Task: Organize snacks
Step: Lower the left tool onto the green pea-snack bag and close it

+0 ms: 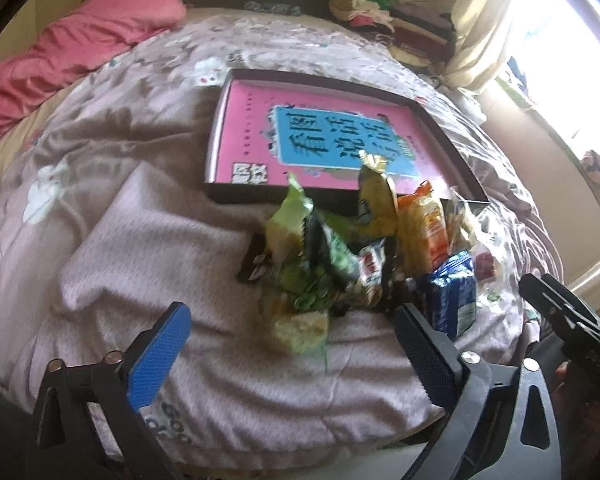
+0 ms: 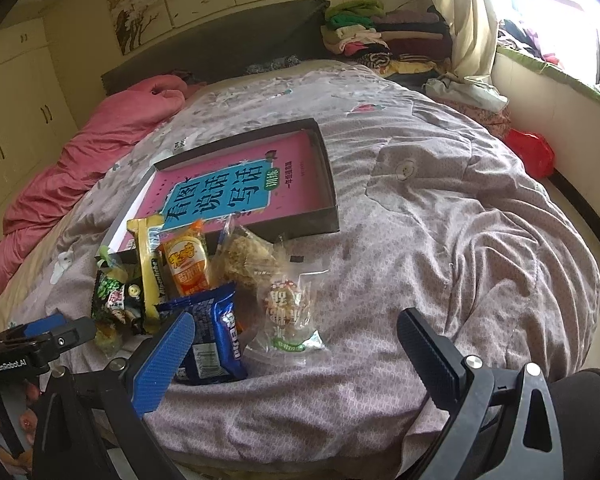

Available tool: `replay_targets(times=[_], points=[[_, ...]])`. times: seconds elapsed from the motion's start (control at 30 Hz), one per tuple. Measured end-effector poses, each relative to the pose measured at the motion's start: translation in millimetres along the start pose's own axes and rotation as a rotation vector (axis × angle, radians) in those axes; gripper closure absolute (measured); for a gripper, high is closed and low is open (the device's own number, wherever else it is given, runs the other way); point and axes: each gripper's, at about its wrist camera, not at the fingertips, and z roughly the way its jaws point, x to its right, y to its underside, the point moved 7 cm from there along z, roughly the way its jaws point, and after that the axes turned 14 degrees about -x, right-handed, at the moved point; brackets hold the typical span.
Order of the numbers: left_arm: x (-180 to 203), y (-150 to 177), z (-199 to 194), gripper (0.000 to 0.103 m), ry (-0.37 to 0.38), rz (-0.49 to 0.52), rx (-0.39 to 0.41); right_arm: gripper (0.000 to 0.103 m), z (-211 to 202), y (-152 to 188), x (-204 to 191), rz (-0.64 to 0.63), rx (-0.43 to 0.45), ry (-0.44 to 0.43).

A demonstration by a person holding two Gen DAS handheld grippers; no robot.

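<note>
So I'm basically sitting at the start here; both my tongs, left gripper [image 1: 288, 344] and right gripper [image 2: 296, 344], are hanging wide open, gripping nothing; the snack pile [image 2: 204, 280] is lying just ahead of them, nothing sorted into the box [image 2: 326, 184] beyond yet; the blue cookie pack [image 2: 214, 332] is nearest, its long axis running away from me, slightly slanted.

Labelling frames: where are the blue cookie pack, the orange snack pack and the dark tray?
blue cookie pack [image 2: 214, 334], right wrist view, front face.
orange snack pack [image 2: 188, 262], right wrist view, label.
dark tray [image 2: 327, 178], right wrist view, right wall.
</note>
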Motion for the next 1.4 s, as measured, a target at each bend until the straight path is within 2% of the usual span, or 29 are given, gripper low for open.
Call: replay_targets(times=[0.17, 0.27, 0.47, 0.5, 0.53, 0.57, 0.77, 0.87, 0.93, 1.03, 1.3, 1.4], points=[[15, -5, -2, 0.004, -0.033, 0.035, 0.021, 0.001, 7, -3, 1, -0.007, -0.008, 0.011], [25, -7, -1, 0.011, -0.051, 0.058, 0.028, 0.001, 10, -4, 0, -0.010, -0.013, 0.012], [33, -10, 12, 0.014, -0.095, 0.066, 0.009, 0.001, 18, -6, 3, -0.002, -0.032, 0.014], [33, -10, 13, 0.017, -0.095, 0.064, 0.007, 0.002, 19, -6, 4, 0.003, -0.039, 0.014], [32, -11, 16, 0.024, -0.096, 0.060, 0.003, 0.004, 21, -6, 5, 0.008, -0.045, 0.012], [31, -12, 19, 0.026, -0.097, 0.055, -0.004, 0.005, 23, -7, 7, 0.015, -0.054, 0.008], [26, -14, 31, 0.027, -0.088, 0.025, -0.026, 0.023, 34, -9, 11, 0.029, -0.090, -0.002], [25, -15, 31, 0.030, -0.080, 0.018, -0.022, 0.035, 40, -12, 6, 0.006, -0.098, -0.011], [25, -15, 32, 0.031, -0.072, 0.012, -0.023, 0.050, 45, -13, 1, -0.019, -0.107, -0.020], [21, -16, 34, 0.035, -0.053, -0.006, -0.023, 0.063, 54, -12, -7, -0.047, -0.132, -0.031], [8, -18, 31, 0.063, -0.015, -0.054, -0.024, 0.065, 48, -13, -11, -0.058, -0.102, -0.060], [5, -17, 28, 0.067, 0.013, -0.059, -0.028, 0.065, 44, -15, -12, -0.067, -0.084, -0.063]])
